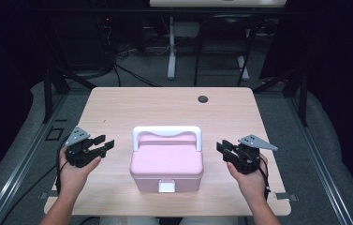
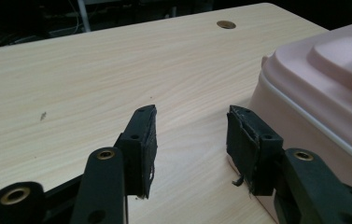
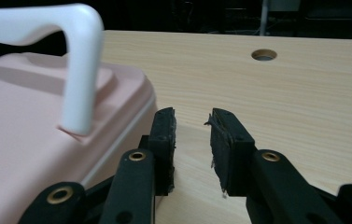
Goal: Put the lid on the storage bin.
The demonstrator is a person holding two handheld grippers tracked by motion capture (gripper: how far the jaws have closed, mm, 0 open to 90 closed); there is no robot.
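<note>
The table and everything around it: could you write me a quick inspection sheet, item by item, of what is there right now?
Surface: light wooden table, with a round cable hole near its far edge.
Job's things: pink box at the middle, lid down, white handle upright, white latch on the front.
Clutter: nothing seen.
Grippers: left gripper and right gripper, one on each side of the box, both open and holding nothing.
Cables: a black cable trails from the left gripper; more lie on the floor beyond the table.
Surroundings: dark room, grey floor, white table leg behind.
</note>
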